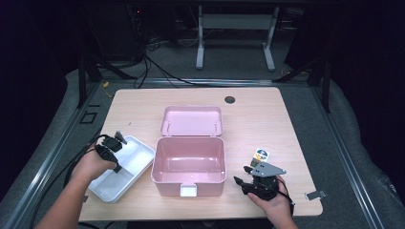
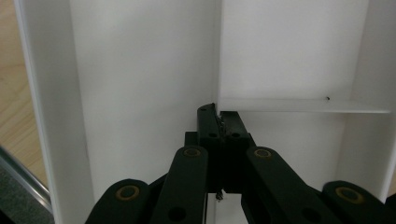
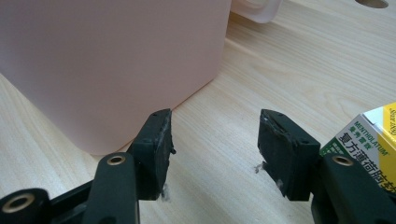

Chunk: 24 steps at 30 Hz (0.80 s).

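High view: the left gripper (image 1: 116, 143) dips into the white plastic divided tray (image 1: 138, 164), jaws shut on its divider (image 2: 299, 105) (thin wall); the right gripper (image 1: 248, 177) rests with jaws apart and bare beside the open pink plastic box (image 1: 188, 183).

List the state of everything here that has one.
pink box: open, lid back, empty.
white tray: on the table, empty.
left gripper: shut on the tray's divider.
right gripper: open, nothing between its jaws.
small carton: shut, beside the right gripper.

Pink box (image 1: 189, 162) blocks passage between white tray (image 1: 125, 167) and carton (image 1: 261, 155).
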Tool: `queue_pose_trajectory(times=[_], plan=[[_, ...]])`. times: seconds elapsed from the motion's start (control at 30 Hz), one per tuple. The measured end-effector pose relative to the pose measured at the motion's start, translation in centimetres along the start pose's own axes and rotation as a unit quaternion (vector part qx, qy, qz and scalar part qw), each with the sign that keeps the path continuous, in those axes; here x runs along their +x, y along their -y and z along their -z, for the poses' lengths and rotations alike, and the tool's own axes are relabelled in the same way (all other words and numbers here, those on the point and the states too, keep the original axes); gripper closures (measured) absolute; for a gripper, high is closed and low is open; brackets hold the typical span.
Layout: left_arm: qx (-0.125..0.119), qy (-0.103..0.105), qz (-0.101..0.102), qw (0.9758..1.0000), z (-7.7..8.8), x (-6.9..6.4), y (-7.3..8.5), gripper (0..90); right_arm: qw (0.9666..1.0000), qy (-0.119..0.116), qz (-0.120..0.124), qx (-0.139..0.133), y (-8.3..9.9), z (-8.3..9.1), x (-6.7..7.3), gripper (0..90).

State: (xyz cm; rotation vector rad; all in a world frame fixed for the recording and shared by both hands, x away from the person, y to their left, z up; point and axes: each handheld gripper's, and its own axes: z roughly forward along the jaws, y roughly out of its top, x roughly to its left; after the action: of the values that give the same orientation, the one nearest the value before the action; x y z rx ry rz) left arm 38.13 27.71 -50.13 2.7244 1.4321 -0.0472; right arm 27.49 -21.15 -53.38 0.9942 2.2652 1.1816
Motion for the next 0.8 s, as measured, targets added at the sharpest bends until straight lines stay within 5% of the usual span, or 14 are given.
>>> queue_pose_trajectory(times=[0.2, 0.33, 0.47, 0.53, 0.6, 0.63, 0.67, 0.8], plan=[[-0.005, -0.001, -0.005, 1.0, -1.4, -0.4, 0.1, 88.7, 1.0, 0.002, 0.007, 0.002, 0.0, 0.0, 0.1, 44.9], [-0.028, -0.009, 0.001, 0.9996, -1.4, -0.6, 1.0, 77.7, 0.9999, 0.006, 0.012, 0.0, -0.3, 0.3, 0.2, 44.1], [-0.1, -0.001, 0.022, 0.9947, -0.5, -1.0, 2.8, 66.0, 0.9995, 0.02, 0.022, 0.008, -0.7, 0.5, 0.3, 43.2], [-0.111, -0.001, 0.021, 0.9936, -0.3, -1.0, 3.2, 63.1, 0.9996, 0.015, 0.025, 0.003, -0.8, 0.5, 0.2, 42.9], [-0.138, 0.003, 0.027, 0.9901, 0.0, -1.1, 4.0, 61.0, 0.9994, 0.022, 0.022, 0.015, -1.1, 0.7, 0.1, 42.1], [-0.166, 0.007, 0.036, 0.9855, 0.3, -1.2, 4.7, 58.4, 0.9994, 0.015, 0.018, 0.025, -1.5, 0.8, -0.1, 40.7], [-0.166, 0.007, 0.036, 0.9855, 0.3, -1.2, 4.7, 56.5, 0.9994, 0.011, 0.017, 0.029, -1.6, 0.8, -0.1, 40.6], [-0.242, 0.018, 0.048, 0.9689, 0.8, -1.6, 6.4, 53.7, 0.9984, 0.007, 0.026, 0.05, -2.8, 1.0, -0.4, 39.3]])
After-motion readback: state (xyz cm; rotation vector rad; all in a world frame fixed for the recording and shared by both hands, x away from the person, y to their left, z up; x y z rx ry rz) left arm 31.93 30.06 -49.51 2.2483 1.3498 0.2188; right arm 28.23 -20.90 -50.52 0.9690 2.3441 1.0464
